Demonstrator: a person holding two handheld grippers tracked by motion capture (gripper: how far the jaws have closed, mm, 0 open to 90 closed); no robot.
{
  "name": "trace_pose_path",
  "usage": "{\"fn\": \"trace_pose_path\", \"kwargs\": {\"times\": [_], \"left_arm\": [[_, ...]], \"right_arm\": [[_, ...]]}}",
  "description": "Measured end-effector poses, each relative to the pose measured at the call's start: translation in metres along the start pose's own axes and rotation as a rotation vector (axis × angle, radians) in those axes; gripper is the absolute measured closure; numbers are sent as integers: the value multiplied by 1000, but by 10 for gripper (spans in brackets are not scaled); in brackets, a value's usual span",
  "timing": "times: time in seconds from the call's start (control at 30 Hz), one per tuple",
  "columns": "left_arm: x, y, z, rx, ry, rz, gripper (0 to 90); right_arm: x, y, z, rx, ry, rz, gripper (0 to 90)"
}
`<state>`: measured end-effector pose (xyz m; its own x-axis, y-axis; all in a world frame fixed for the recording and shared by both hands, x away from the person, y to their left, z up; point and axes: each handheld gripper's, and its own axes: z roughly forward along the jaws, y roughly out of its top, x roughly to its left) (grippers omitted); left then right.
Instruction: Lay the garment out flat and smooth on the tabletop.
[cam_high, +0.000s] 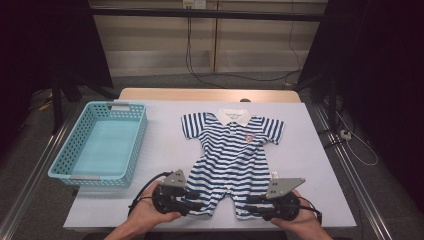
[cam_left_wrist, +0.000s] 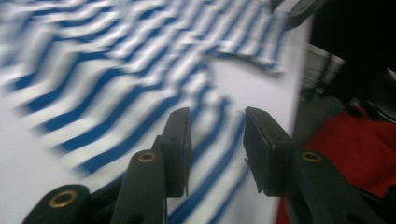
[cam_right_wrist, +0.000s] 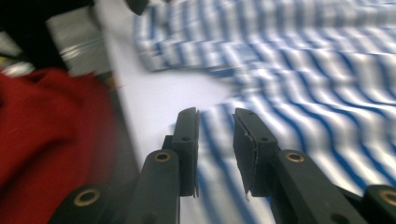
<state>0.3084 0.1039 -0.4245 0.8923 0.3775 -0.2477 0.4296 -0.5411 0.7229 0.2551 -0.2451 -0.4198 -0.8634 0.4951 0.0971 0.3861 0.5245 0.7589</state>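
A blue-and-white striped baby romper with a white collar lies flat on the white table, collar away from me. My left gripper sits at the romper's left leg hem, jaws pointing inward. My right gripper sits at the right leg hem, facing it. In the left gripper view, the left gripper has its jaws apart just above the striped cloth, nothing pinched. In the right gripper view, the right gripper shows a narrower gap over the stripes, pads not pressing on the cloth.
A light blue perforated basket stands on the table's left side. A person's red garment lies just past the near table edge, and the same red garment appears in the right gripper view. Dark stands and cables flank the table.
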Motion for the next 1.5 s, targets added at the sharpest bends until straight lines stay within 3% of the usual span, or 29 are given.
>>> {"fn": "trace_pose_path", "kwargs": {"times": [0.07,0.13,0.2,0.3,0.43,0.47,0.5,0.6,0.67,0.77,0.83,0.87,1.03,1.07,1.1,1.13,1.33,1.37,1.47,1.5], "left_arm": [[14,-1,-4,13,51,-35,656],[25,-2,-2,2,68,-66,652],[32,-1,2,17,106,-75,588],[36,1,8,31,153,-63,574],[40,6,16,40,220,-66,550],[39,5,20,39,255,-58,549],[39,6,23,62,271,-46,549],[36,5,26,70,288,-13,544],[34,5,26,74,294,-10,563],[28,6,28,78,265,17,726],[26,7,29,81,268,17,857],[27,7,29,82,266,16,878],[31,6,24,86,230,-17,894],[33,5,23,68,180,-26,894],[32,4,23,66,178,-26,894],[29,4,21,81,215,-31,894],[29,-1,10,59,220,-59,893],[29,-2,8,58,216,-85,892],[31,-4,4,62,202,-87,890],[31,-4,4,47,193,-113,889]], "right_arm": [[-11,-2,-6,-14,-60,23,712],[-22,-5,-12,-13,-121,60,712],[-34,-9,-16,-7,-184,82,712],[-50,-16,-18,34,-270,104,696],[-68,-23,-17,69,-320,156,671],[-72,-24,-16,73,-329,162,657],[-74,-25,-16,76,-333,180,642],[-77,-28,-12,86,-329,204,601],[-78,-28,-7,108,-346,194,572],[-80,-27,-4,121,-358,200,556],[-82,-26,-1,120,-345,212,596],[-82,-26,0,116,-332,223,638],[-84,-26,0,101,-306,233,816],[-83,-26,-1,102,-300,246,848],[-83,-26,-1,102,-296,243,874],[-83,-26,-2,103,-301,235,882],[-80,-30,-13,93,-306,234,888],[-78,-31,-15,92,-313,241,888],[-75,-33,-19,94,-319,241,887],[-75,-33,-20,97,-314,241,887]]}}
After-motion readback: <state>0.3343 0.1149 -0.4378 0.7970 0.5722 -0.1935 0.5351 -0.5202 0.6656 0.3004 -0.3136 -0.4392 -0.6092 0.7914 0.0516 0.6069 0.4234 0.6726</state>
